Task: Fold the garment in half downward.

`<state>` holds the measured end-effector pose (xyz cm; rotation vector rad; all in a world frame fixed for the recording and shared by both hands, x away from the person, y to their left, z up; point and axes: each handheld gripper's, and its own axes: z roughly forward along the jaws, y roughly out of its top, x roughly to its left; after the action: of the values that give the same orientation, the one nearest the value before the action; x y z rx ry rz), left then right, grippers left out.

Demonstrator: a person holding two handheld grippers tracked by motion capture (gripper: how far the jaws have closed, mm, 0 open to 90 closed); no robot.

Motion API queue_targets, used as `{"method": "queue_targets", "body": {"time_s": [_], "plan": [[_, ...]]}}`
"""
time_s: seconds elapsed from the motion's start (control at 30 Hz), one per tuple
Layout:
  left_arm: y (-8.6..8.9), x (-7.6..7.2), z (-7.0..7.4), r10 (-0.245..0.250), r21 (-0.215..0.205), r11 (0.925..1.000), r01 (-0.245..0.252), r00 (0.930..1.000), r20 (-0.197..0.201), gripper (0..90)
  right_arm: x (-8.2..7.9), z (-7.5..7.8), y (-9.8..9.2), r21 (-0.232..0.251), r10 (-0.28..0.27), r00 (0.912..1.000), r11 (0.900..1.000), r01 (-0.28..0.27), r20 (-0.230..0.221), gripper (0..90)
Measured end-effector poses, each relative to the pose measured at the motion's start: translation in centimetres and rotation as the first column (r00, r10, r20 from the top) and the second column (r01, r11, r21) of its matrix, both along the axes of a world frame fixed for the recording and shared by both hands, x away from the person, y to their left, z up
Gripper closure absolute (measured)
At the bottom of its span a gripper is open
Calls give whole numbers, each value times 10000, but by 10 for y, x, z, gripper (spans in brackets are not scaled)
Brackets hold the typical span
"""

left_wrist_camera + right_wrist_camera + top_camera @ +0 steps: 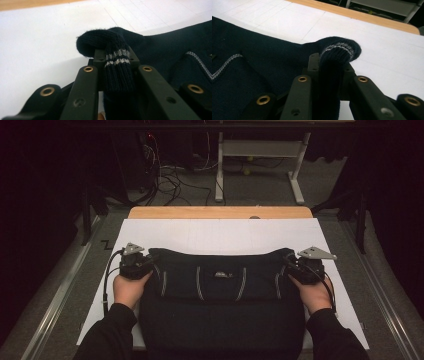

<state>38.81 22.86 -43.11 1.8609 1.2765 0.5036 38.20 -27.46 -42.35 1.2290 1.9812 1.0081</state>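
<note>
Both pairs of jaws are pinching knit fabric of the same dark navy sweater (222,295). In the left gripper view the left gripper (117,56) has its jaws pressed onto a folded ribbed cuff (117,57) crossed by two pale stripes, the knit bulging over the jaw tips. In the right gripper view the right gripper (330,62) clamps a matching striped cuff (339,48), which curls over the tips toward 2 o'clock.

Seen from the high view, the sweater lies flat across the near half of the desk, its folded top edge running from 9 to 3 o'clock between the two grippers, with pale stitched lines down its front and a small label at its middle. Its lower part hangs over the near edge at 6 o'clock.

Under it lies a white sheet (225,235) covering most of the desk (220,212), whose wooden edge shows at 12 o'clock. Dark sleeves enter from 6 o'clock, the left hand (129,289) and right hand (316,295) each gripping a tool body. Beyond the desk, cables and a grey frame (260,150) stand on the floor.
</note>
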Motion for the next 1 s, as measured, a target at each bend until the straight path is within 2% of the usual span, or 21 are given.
{"method": "queue_targets", "body": {"time_s": [0.1, 0.13, 0.27, 0.5, 0.57, 0.7, 0.8, 0.83, 0.87, 0.9, 0.97, 1.0], "plan": [[-1, 7, 4, -4, 7, 10000, 4, 10000, -7, 744, 6, 3, 0, -128, -31, 10000, 9999, 31, -20, 777], [-2, 12, 8, 68, 15, 10000, -68, 9999, 105, 744, 11, 7, 2, -247, -27, 10000, 9997, 27, 12, 777], [-2, 22, 15, 297, -4, 9996, -297, 9993, 235, 744, 18, 15, 3, -517, -54, 9995, 9986, 71, 323, 776], [-2, 33, 19, 467, 122, 9988, -473, 9980, 424, 743, 30, 23, 4, -449, -191, 9976, 9987, 221, 672, 774], [-2, 37, 21, 483, 183, 9986, -492, 9976, 490, 742, 38, 26, 6, -580, -213, 9960, 9980, 263, 862, 770], [-3, 42, 20, 669, -72, 9977, -667, 9965, 500, 739, 47, 30, 7, -592, -358, 9946, 9974, 417, 978, 761], [-3, 47, 15, 746, -80, 9972, -744, 9965, 375, 737, 50, 29, 9, -681, -345, 9950, 9968, 409, 935, 756], [-4, 51, 9, 727, -108, 9973, -726, 9973, 94, 736, 55, 25, 12, -1034, -409, 9968, 9935, 479, 683, 754], [-4, 51, 9, 727, -108, 9973, -726, 9973, 94, 731, 57, 23, 13, -1081, -419, 9976, 9930, 477, 554, 751], [-4, 53, 6, 748, -96, 9971, -748, 9972, -83, 731, 57, 23, 13, -1081, -419, 9976, 9930, 477, 554, 751], [-6, 56, 1, 813, -172, 9965, -819, 9961, -341, 714, 61, 17, 15, -999, -463, 9986, 9938, 485, 244, 736], [-7, 57, -2, 778, -226, 9966, -787, 9962, -401, 688, 65, 12, 16, -1017, -570, 9984, 9932, 567, -2, 696]]}}
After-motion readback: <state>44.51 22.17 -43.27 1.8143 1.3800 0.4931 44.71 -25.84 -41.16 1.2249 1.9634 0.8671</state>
